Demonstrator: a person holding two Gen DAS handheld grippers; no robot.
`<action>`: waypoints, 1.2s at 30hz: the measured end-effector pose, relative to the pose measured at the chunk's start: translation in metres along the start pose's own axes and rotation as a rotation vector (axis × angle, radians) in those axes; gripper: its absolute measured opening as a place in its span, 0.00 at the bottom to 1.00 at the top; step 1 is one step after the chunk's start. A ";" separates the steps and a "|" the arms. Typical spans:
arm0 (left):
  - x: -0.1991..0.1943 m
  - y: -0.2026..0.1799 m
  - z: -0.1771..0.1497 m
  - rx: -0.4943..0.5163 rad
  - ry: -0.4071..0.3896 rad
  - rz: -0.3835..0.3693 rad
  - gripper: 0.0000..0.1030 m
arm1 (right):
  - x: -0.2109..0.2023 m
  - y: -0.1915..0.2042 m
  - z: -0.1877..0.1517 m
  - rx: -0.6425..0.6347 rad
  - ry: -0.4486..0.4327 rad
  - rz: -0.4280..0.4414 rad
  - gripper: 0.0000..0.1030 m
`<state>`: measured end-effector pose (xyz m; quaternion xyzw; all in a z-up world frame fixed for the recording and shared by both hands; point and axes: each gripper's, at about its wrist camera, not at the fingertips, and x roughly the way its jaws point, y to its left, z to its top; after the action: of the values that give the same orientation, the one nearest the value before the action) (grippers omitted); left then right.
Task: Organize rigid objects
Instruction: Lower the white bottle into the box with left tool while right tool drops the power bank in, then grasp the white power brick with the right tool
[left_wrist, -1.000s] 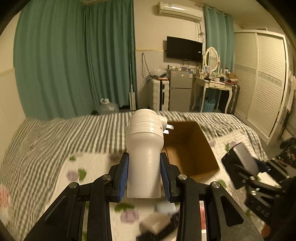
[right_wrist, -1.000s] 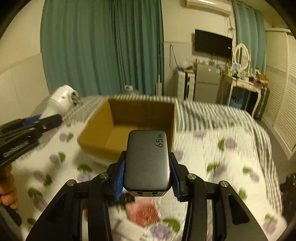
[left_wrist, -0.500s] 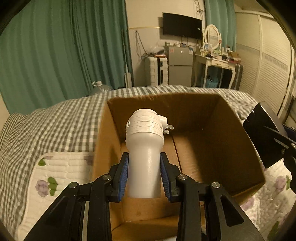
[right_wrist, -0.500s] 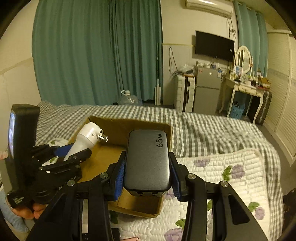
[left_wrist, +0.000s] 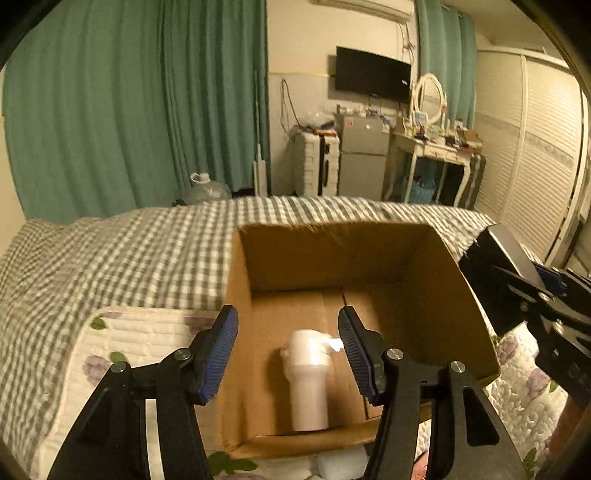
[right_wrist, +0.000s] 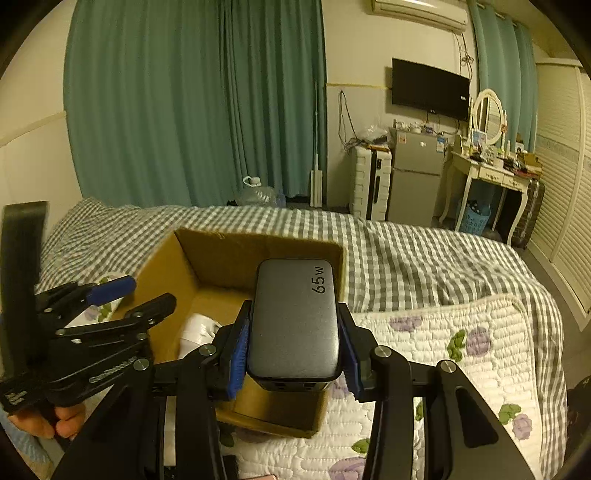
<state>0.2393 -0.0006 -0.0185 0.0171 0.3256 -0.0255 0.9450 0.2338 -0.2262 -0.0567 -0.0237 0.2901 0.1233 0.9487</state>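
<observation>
An open cardboard box (left_wrist: 436, 269) sits on the bed; it also shows in the right wrist view (right_wrist: 207, 254). A white plug adapter (left_wrist: 308, 373) lies blurred inside the box, also partly seen in the right wrist view (right_wrist: 197, 328). My left gripper (left_wrist: 288, 350) is open and empty above the box's near edge; it shows in the right wrist view (right_wrist: 136, 295) too. My right gripper (right_wrist: 293, 350) is shut on a dark grey 65 W charger (right_wrist: 295, 321), held over the box's right side; it shows at the right of the left wrist view (left_wrist: 524, 280).
The bed has a grey checked sheet (right_wrist: 424, 251) and a white floral quilt (right_wrist: 461, 354). Small white items (left_wrist: 340, 461) lie on the quilt in front of the box. Beyond the bed stand green curtains, a small fridge and a dressing table.
My left gripper has opened and the white plug adapter has dropped into the box. The right gripper with the charger has moved closer over the box.
</observation>
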 end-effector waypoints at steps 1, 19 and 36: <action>-0.003 0.002 0.001 -0.001 -0.006 0.010 0.58 | 0.000 0.003 0.004 -0.005 -0.008 0.003 0.40; 0.021 0.008 -0.012 0.010 0.021 0.014 0.58 | 0.093 0.010 0.013 -0.030 0.040 -0.036 0.44; -0.102 0.001 -0.002 -0.005 -0.071 0.037 0.64 | -0.060 0.002 0.037 -0.006 -0.119 -0.079 0.91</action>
<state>0.1578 0.0038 0.0435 0.0200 0.2918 -0.0076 0.9563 0.2049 -0.2331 0.0074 -0.0306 0.2316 0.0880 0.9683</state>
